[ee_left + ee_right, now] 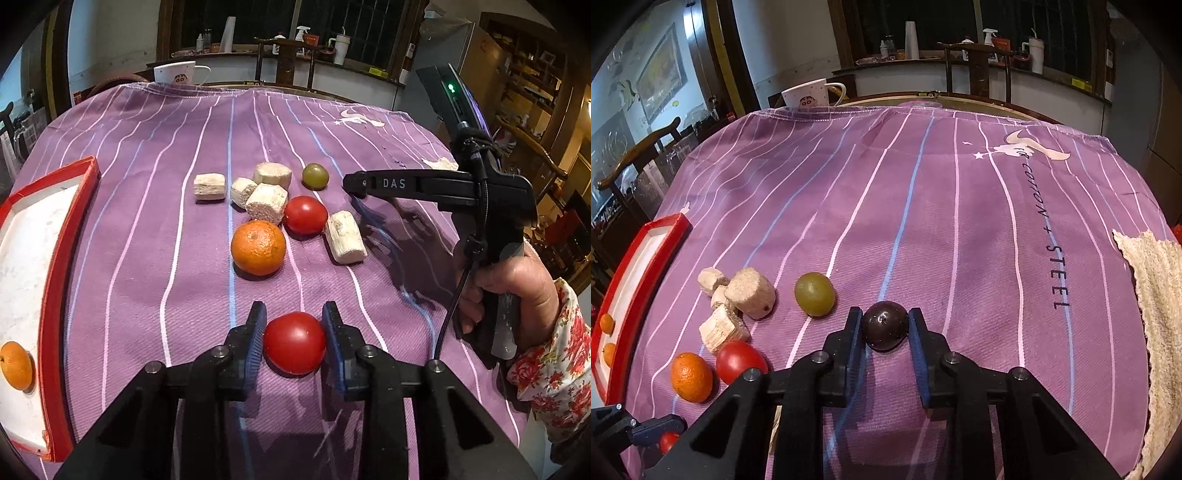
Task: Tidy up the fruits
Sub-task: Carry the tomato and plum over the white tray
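My left gripper [294, 325] is shut on a red tomato [294, 343] just above the purple cloth. A second tomato [306, 215], an orange [258, 248] and a green grape [315, 176] lie ahead of it among pale cork-like chunks [266, 201]. My right gripper [884, 325] is shut on a dark purple grape [885, 325] low over the cloth. In the right wrist view the green grape [815, 294], tomato [740, 361] and orange [691, 376] lie to its left. A red-rimmed white tray [55, 258] at the left holds an orange [15, 365].
The right gripper's handle and hand [491, 229] stand at the right of the left wrist view. A knitted beige cloth [1156, 314] lies at the table's right edge. A white mug [812, 94] stands at the far edge. Chairs and a counter lie beyond.
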Available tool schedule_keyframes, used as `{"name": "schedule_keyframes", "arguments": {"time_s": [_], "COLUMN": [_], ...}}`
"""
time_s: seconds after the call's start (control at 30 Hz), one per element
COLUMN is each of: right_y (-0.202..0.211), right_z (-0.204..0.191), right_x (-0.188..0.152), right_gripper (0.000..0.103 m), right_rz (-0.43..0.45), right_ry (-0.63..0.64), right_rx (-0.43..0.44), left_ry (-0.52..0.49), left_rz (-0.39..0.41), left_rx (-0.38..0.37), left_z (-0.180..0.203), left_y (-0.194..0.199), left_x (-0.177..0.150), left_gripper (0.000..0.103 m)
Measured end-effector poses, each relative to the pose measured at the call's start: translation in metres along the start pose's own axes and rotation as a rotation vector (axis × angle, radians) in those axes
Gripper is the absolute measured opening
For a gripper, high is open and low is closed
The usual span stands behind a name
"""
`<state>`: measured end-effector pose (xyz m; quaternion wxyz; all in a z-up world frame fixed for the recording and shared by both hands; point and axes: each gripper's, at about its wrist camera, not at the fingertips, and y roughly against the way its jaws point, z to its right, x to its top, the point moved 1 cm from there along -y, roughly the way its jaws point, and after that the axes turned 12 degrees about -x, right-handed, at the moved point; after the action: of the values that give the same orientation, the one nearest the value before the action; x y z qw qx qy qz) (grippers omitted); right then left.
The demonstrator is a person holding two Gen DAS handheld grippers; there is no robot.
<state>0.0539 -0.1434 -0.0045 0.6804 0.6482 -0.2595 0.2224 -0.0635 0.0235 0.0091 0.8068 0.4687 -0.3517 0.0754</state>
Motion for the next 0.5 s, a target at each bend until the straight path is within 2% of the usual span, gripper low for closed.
{"name": "schedule_keyframes", "arguments": {"time_s": [0.27,0.5], "right_y": [0.031,0.072], "right_z": [-0.002,-0.024], "right_x": [-0.003,-0.003], "right_gripper": [0.027,0.027], "right_rz": [0.046,0.104], "right_ry": [0.004,0.042], "right_rx": [0.019,0.071], "left_ry": [0.019,0.079], "left_rz": [0.054,0.126], "left_rx": [0.011,0.046], "left_z": [-0.005,-0.026], "left_y": [0.023,0.060], "left_x": [0.003,0.003], "left_gripper": [0.030,0.030]}}
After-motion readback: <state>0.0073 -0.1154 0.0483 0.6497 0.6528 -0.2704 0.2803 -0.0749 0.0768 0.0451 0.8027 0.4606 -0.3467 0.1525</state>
